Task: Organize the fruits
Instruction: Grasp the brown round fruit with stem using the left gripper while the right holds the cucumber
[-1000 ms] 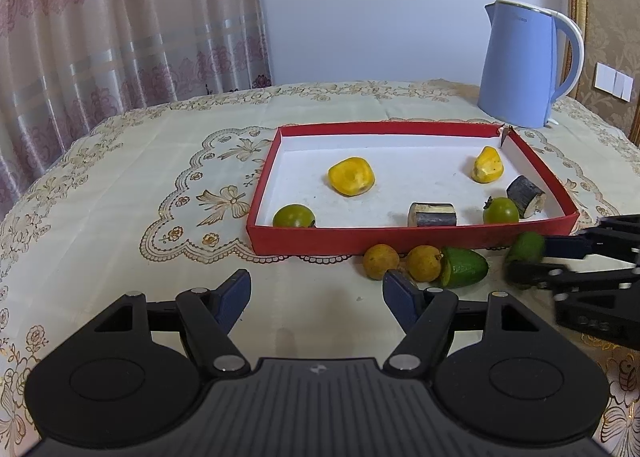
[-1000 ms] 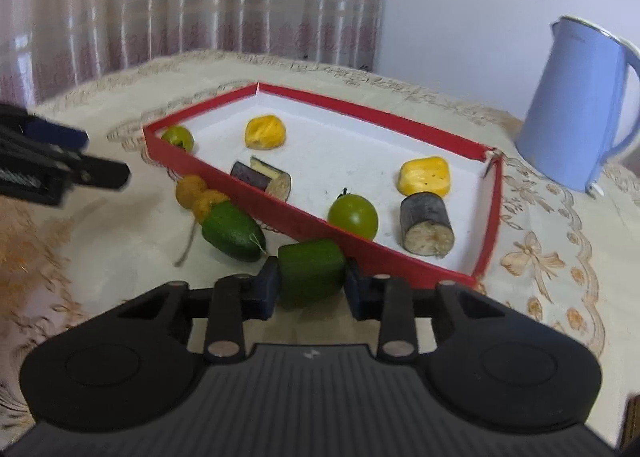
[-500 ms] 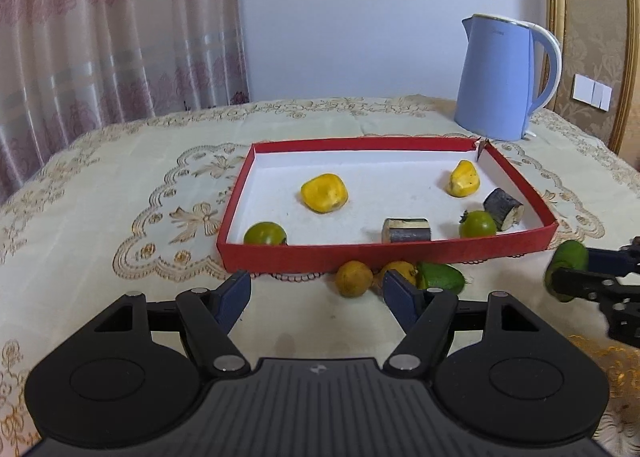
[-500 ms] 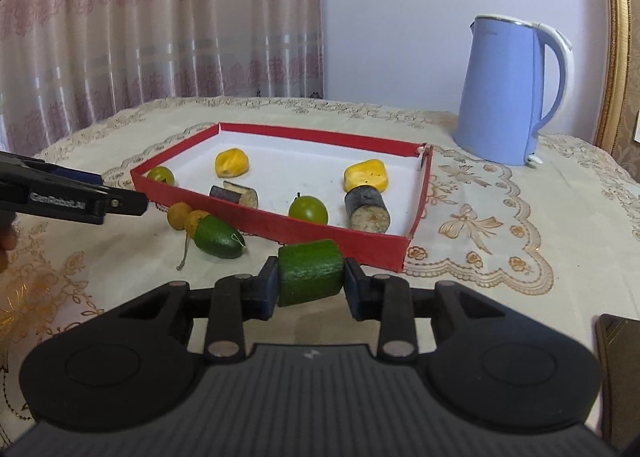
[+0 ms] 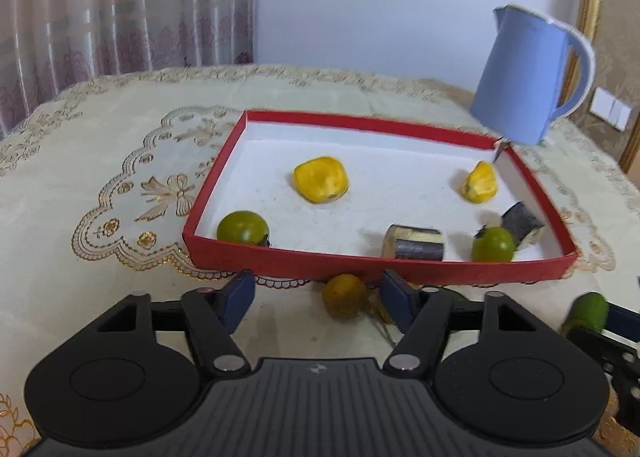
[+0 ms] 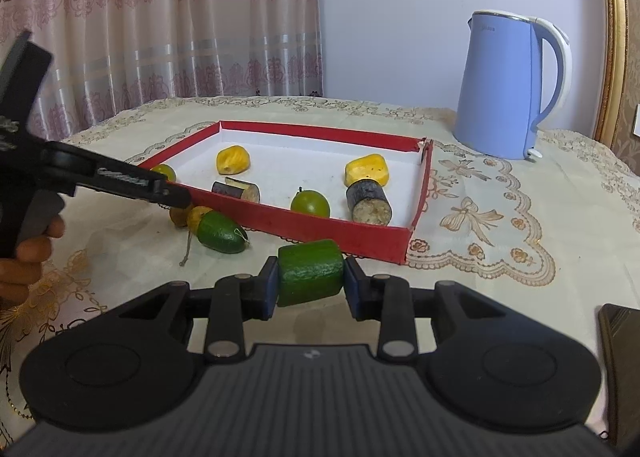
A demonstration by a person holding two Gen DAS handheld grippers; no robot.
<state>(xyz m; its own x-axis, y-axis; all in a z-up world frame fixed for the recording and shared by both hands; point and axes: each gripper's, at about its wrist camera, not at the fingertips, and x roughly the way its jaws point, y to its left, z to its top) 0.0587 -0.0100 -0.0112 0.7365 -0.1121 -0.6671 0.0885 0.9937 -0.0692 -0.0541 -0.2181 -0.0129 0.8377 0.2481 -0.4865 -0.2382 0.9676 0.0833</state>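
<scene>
Closest to me, above the near edge of the counter, the right claw pinches a cut green cucumber chunk by its two flat ends, clear of the cloth and just short of the red tray. The chunk is a short cylinder, dark green and faintly ribbed. I would judge it light and fairly firm, but its skin smooth enough to slip, so gripping across the cut faces as now seems the safest hold, with only moderate squeeze so the flesh is not bruised.

A little further on, the left claw hangs spread wide and holds nothing, low over the cloth in front of the tray. Between its fingers sits a small round orange fruit, a second one hidden behind the right finger in that view; from the right wrist view a pointed green fruit lies touching them, all three just outside the tray's near wall. These look small, light and apt to roll.

Inside the tray lie two green tomatoes, two dark-skinned cut eggplant pieces and two yellow chunks, well apart on the white floor.

Beyond the tray's far corner stands a blue electric kettle, and behind it a patterned curtain.
</scene>
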